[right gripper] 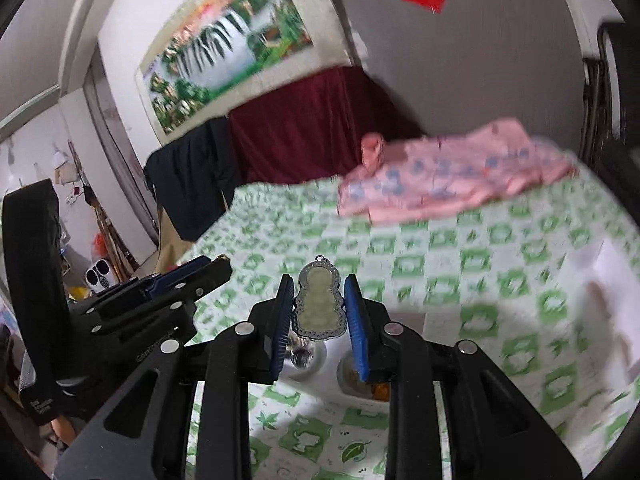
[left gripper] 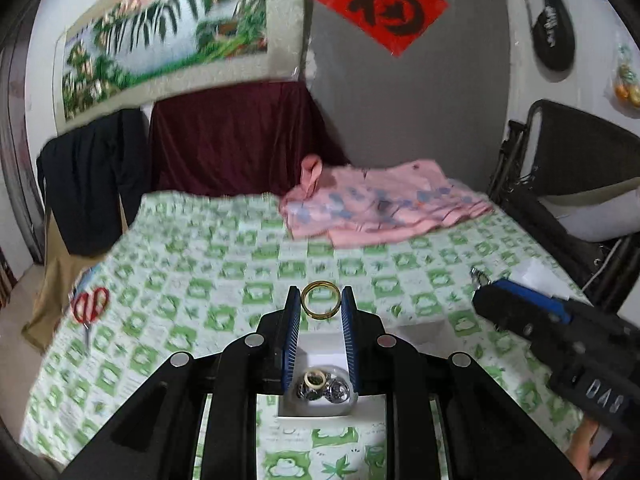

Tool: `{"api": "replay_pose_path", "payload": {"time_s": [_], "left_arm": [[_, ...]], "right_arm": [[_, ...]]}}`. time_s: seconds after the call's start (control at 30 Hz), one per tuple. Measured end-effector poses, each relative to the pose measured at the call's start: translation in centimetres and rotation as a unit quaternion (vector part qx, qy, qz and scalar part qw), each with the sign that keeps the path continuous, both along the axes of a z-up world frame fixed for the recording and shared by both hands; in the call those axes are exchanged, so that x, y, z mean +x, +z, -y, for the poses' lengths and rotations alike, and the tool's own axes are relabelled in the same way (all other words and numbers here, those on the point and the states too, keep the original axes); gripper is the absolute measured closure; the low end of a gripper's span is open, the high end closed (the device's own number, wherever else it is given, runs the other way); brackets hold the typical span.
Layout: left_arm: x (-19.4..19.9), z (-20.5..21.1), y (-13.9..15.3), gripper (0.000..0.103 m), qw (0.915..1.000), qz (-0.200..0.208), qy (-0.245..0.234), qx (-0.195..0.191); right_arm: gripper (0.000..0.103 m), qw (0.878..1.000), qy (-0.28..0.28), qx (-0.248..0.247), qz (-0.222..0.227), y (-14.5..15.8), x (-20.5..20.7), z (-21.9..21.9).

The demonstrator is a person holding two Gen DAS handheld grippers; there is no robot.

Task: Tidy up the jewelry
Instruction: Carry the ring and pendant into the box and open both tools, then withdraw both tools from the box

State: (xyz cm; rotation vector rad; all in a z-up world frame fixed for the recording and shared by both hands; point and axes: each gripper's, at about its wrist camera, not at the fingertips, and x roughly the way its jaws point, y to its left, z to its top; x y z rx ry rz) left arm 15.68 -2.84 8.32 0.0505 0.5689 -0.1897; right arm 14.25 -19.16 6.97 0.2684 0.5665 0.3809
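The left tool (left gripper: 320, 303) pinches a gold ring (left gripper: 321, 300) at frame centre; the right tool (right gripper: 318, 304) clamps a pendant (right gripper: 319, 302). Both hang above small dishes (left gripper: 320, 394). Thin edge grips could slip, dropping either piece onto the bed (left gripper: 200, 264).

A green-checked tablecloth (left gripper: 240, 248) covers the bench. Behind it hang a waterfall painting (left gripper: 168, 36), a red character poster (left gripper: 382, 4) and maroon drapery (left gripper: 240, 140) on grey-white walls.
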Motion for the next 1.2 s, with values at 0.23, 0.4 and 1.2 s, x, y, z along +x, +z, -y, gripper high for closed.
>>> {"api": "replay_pose_path", "payload": {"time_s": [0.23,0.4,1.2], "left_arm": [[3.4,-0.6,-6.3,0.082,0.9967,-0.081,0.005,-0.001],[3.7,-0.5,-7.7,0.082,0.9956,-0.093,0.008,0.008],[-1.1,-1.1,-4.5,0.006,0.9987,-0.005,0.048,0.016]], "right_arm": [[0.078,0.997,-0.009,-0.003,-0.082,-5.5,2.9,0.7],[0.078,0.994,-0.01,-0.02,-0.105,-7.2,3.4,0.2],[0.007,0.992,-0.094,-0.065,0.055,-1.9,-2.7,0.3]]}}
